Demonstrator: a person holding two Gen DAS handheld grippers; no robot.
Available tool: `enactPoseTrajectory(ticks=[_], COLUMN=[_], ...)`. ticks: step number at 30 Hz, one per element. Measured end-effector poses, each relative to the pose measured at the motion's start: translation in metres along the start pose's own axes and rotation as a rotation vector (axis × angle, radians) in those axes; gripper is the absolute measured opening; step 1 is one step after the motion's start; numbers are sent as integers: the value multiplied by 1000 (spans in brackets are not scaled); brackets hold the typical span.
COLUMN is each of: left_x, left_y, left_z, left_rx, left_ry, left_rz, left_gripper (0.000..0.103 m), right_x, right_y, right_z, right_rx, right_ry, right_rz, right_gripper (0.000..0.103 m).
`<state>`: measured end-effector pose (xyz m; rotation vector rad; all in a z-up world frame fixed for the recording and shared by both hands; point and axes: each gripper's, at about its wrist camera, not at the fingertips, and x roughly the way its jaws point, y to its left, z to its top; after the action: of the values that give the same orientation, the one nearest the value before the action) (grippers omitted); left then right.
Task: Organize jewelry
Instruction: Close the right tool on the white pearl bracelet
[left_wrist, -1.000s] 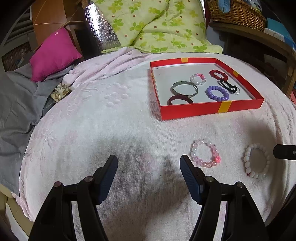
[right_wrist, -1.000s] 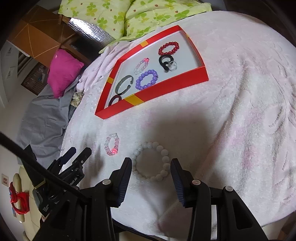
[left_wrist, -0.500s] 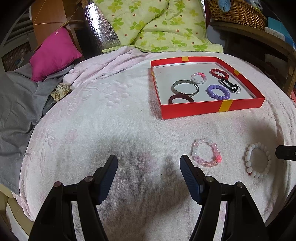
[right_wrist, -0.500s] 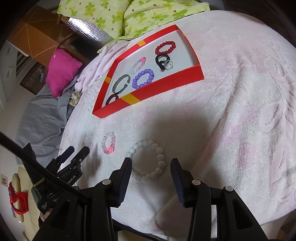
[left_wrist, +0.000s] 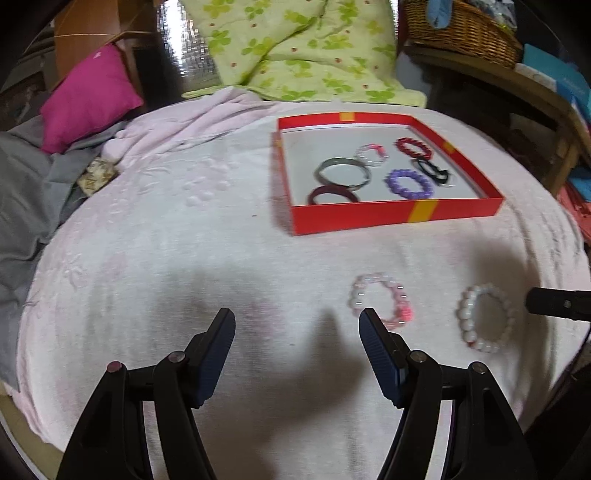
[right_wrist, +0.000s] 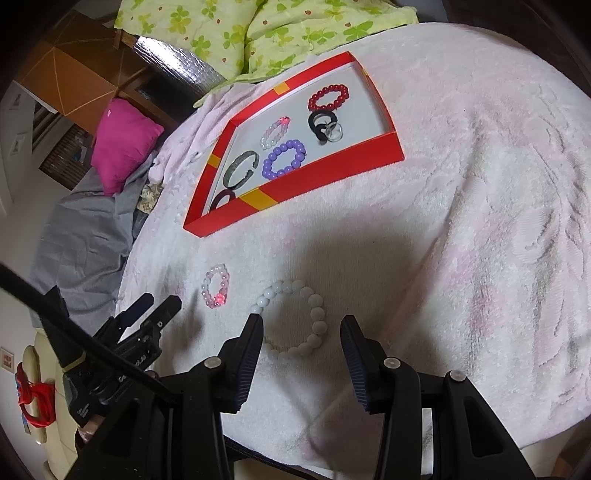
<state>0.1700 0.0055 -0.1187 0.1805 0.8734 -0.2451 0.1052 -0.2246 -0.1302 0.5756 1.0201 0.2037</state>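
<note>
Two bracelets are lying on the pink towel (right_wrist: 461, 184), outside the red box (right_wrist: 325, 173). The box is sitting farther back on the towel and is already holding several bracelets.

The white bracelet (right_wrist: 295, 317) is lying flat, right in front of the right gripper (right_wrist: 301, 325). It is a round ring of beads, so no side is longer than another. Its near edge is sitting between the two fingers, a little closer to the left one. The right gripper's jaws are standing partly open and are not holding anything. The beads are not being squeezed.

The pink bracelet (left_wrist: 380, 301) is lying just beside the white bracelet (left_wrist: 485, 317), on the side nearer the left gripper (left_wrist: 297, 323). It is lying off to the right of the left gripper's jaws, just past the right finger, not between them. The left gripper's jaws are standing wide open and are empty.

So the right hand is nearer the white bracelet, and the left hand is nearer the pink one. I think the right gripper is getting ready to pinch the white beads. The red box is lying ahead and to the left of it.
</note>
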Motion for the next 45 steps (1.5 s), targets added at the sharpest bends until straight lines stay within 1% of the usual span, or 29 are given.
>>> enactPoseTrajectory(ticks=[3, 8, 12, 14, 18, 21, 23, 25, 26, 27, 32, 35, 38, 41, 45], left_x=[3, 9, 16, 17, 17, 18, 19, 20, 20, 21, 24, 24, 24, 29, 37], left_y=[-8, -19, -20, -19, -17, -14, -13, -14, -14, -15, -21, -25, -28, -29, -28], left_z=[0, 2, 4, 5, 4, 4, 4, 4, 4, 4, 5, 7, 10, 13, 12], left_rx=[18, 37, 23, 12, -8, -17, -22, -24, -22, -18, -7, -3, -5, -18, -43], left_ry=[16, 35, 59, 65, 71, 77, 80, 82, 83, 85, 92, 88, 76, 83, 102], left_rz=[-42, -66, -72, -89, -115, -117, -120, -124, -124, -123, -135, -159, -177, -205, -222], left_gripper=[70, 70, 70, 70, 70, 70, 70, 70, 70, 70, 70, 70, 70, 70, 70], right_x=[-1, -1, 2, 3, 9, 16, 20, 22, 23, 24, 20, 15, 10, 11, 12], right_y=[-1, -4, -4, -2, 2, 7, 13, 17, 20, 22, 20, 13, 5, 1, 3], right_z=[0, -1, -3, -4, -4, -5, -6, -7, -8, -9, -6, -2, 1, 3, 4], right_rx=[-1, -6, -35, -56, -94, -127, -163, -201, -234, -253, -260, -213, -171, -149, -149], right_ry=[-3, -5, -9, -14, -25, -24, -29, -38, -45, -52, -99, -119, -149, -148, -148], right_rz=[-5, -16, -17, -21, -45, -82, -113, -155, -201, -224, -267, -262, -275, -270, -271], right_gripper=[47, 47, 47, 46, 43, 37, 36, 25, 16, 11, 11, 11, 11, 11, 11])
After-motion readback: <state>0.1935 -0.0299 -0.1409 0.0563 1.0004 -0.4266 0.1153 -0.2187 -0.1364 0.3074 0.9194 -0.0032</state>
